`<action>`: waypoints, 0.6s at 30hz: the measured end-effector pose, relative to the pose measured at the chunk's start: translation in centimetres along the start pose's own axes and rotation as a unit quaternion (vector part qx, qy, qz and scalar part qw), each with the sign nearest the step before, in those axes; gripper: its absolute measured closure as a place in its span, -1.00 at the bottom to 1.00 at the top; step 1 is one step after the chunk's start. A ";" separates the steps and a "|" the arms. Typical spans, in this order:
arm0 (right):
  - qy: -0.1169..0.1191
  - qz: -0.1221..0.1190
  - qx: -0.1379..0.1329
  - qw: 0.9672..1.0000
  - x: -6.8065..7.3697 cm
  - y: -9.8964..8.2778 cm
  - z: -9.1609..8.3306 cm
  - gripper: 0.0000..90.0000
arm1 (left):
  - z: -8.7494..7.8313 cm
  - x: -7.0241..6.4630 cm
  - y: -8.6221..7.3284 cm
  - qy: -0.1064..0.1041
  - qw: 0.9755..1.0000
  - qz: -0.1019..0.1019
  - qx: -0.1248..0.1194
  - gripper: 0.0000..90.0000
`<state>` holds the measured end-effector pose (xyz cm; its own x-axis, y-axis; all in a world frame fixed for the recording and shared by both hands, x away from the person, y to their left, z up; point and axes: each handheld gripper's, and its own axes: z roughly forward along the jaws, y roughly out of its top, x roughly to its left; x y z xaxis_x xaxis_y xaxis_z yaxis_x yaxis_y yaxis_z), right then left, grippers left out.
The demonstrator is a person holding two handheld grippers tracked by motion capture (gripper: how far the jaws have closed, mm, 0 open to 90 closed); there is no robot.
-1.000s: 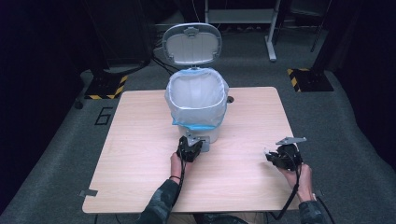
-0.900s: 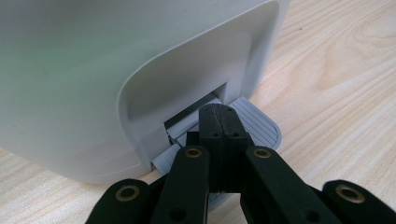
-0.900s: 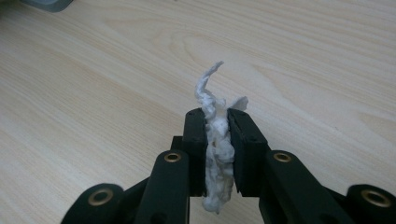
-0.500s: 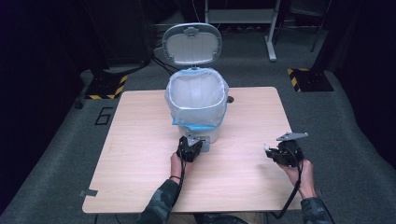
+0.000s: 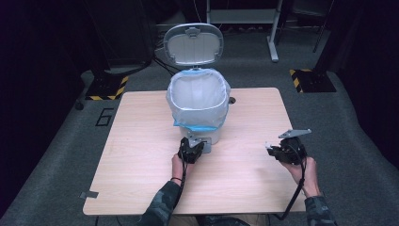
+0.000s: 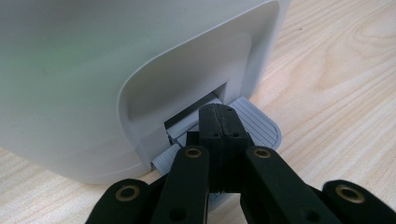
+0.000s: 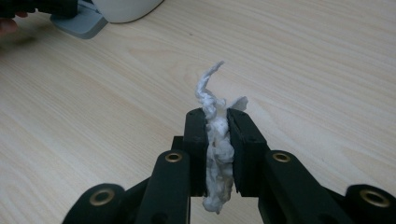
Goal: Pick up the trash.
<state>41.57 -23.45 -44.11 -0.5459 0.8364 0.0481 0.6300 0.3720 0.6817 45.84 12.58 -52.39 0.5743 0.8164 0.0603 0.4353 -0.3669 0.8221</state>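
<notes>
A small grey pedal bin [image 5: 197,106] lined with a pale blue-edged bag stands in the middle of the table, its lid [image 5: 193,43] tipped up and back. My left gripper [image 5: 196,143] [image 6: 218,122] is shut, its tips pressing down on the bin's ribbed grey pedal [image 6: 259,126] at the bin's base [image 6: 93,93]. Out on the right side of the table, my right gripper [image 5: 269,148] [image 7: 217,122] is shut on a crumpled white tissue wad [image 7: 215,135], whose twisted end sticks out past the jaws. It hangs a little above the wood.
The light wooden table [image 5: 141,155] ends just beyond the right hand. The pedal [image 7: 84,23] and bin base show at the top left of the right gripper view. Dark floor, stands and hazard-striped feet [image 5: 308,77] surround the table.
My right hand has risen a little with the tissue wad held. The left hand, bin and lid stay as they were.
</notes>
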 end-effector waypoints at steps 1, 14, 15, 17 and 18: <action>0.001 0.002 0.000 1.000 0.1 0.1 -0.1 0.74 | 0.0 0.0 0.0 0.000 1.000 -0.001 0.000 1.00; 0.010 -0.014 -0.006 1.000 0.2 1.7 -0.9 0.74 | 0.0 0.0 0.0 -0.002 1.000 -0.004 -0.001 1.00; 0.010 -0.008 -0.002 1.000 0.3 1.9 -1.0 0.75 | 0.0 0.0 0.0 -0.002 1.000 -0.004 -0.001 1.00; 0.011 -0.016 -0.005 1.000 0.2 2.2 -1.0 0.75 | 0.0 0.0 0.0 -0.002 1.000 -0.004 -0.001 1.00; 0.014 -0.013 -0.005 1.000 0.3 2.3 -1.1 0.75 | 0.0 0.0 0.0 -0.002 1.000 -0.004 -0.001 1.00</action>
<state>42.28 -22.79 -41.73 -0.5775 0.8148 0.0509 0.6104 0.3895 0.6897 45.85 12.59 -52.41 0.5736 0.8176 0.0507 0.4384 -0.3587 0.8241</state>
